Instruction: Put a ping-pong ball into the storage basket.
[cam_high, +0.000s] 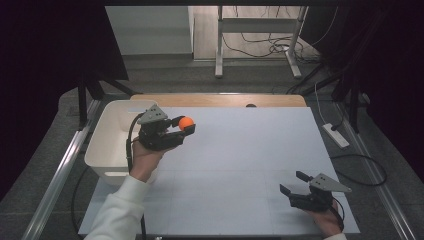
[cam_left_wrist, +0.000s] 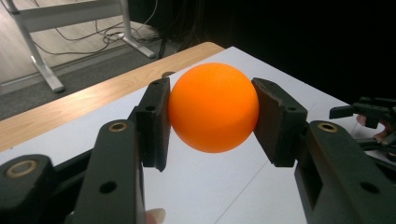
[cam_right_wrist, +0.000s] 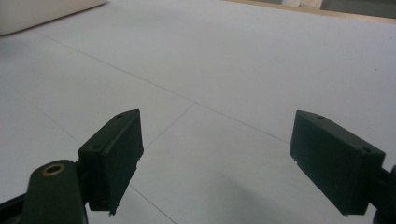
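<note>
Orange ball (cam_left_wrist: 213, 106), smooth and round, clamped between the two black jaws of the left gripper (cam_high: 184, 125), one pad pressed to each side; held above the white table sheet (cam_high: 240, 150), just right of the white plastic bin (cam_high: 107, 140) at the table's left edge. Right gripper (cam_high: 294, 184): low over the sheet's near right corner, well apart from the ball, jaws spread wide with nothing between them. Wooden table edge (cam_high: 220, 100) along the far side of the sheet.
</note>
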